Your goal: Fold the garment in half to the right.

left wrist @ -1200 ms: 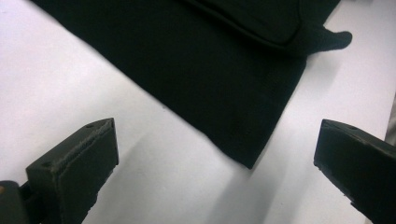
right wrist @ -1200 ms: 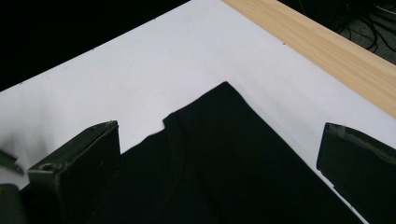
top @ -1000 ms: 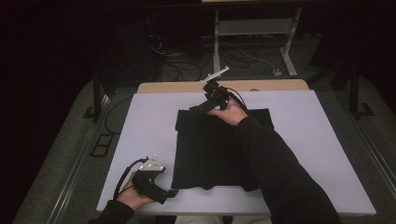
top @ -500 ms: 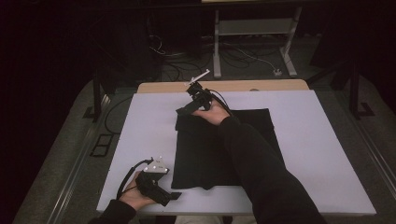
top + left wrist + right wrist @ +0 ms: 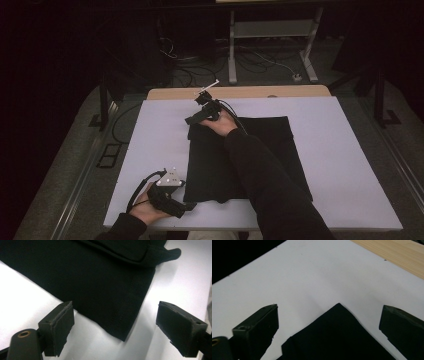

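Black cloth [image 5: 240, 160] lies flat on the white table [image 5: 345, 150]. The left gripper [image 5: 187, 206], jaws spread and just closing, straddles its near left corner. The right gripper [image 5: 190, 121], jaws spread, straddles the far left corner.

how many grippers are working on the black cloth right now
2. The left gripper is at the black cloth's near left corner, jaws open around it. The right gripper is at the far left corner, jaws open.
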A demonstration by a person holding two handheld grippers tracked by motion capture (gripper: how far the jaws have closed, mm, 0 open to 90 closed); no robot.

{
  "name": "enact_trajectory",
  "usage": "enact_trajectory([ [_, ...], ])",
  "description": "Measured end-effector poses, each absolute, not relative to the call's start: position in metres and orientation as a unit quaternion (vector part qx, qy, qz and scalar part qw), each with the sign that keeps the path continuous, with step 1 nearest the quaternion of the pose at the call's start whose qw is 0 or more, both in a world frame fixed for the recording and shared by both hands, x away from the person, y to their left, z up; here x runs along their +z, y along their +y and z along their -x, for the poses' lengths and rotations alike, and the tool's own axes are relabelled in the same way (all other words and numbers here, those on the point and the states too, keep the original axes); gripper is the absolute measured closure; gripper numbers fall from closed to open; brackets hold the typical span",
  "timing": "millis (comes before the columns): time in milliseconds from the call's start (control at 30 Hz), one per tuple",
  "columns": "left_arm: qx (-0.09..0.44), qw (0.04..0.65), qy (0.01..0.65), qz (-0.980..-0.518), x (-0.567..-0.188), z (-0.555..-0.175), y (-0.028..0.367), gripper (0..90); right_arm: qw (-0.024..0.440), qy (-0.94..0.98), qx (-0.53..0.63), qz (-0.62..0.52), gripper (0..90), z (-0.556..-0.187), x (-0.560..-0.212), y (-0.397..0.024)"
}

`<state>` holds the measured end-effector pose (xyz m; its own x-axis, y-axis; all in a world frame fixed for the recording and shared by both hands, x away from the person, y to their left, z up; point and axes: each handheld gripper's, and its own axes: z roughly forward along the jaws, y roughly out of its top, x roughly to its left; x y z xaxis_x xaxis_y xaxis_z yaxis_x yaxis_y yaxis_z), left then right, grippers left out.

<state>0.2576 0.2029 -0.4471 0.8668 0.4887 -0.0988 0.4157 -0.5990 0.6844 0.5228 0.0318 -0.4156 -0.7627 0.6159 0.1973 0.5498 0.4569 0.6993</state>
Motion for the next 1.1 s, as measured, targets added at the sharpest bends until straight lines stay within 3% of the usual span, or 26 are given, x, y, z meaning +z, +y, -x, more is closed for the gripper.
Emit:
enact_trajectory([
  [200,0.068,0.366,0.244,-0.896,-0.446,-0.257,0.202,29.0,0.040,0.852,0.387,-0.351,2.4,-0.525,-0.426,0.035],
  [600,0.076,0.367,0.242,-0.895,-0.445,-0.260,0.199,44.2,0.036,0.850,0.380,-0.362,4.1,-0.529,-0.444,0.042],
  [1000,0.079,0.363,0.238,-0.898,-0.443,-0.263,0.192,65.8,0.050,0.849,0.377,-0.367,14.9,-0.529,-0.451,0.049],
  [1100,0.078,0.364,0.241,-0.896,-0.443,-0.265,0.192,70.7,0.063,0.848,0.376,-0.368,21.6,-0.528,-0.451,0.051],
])
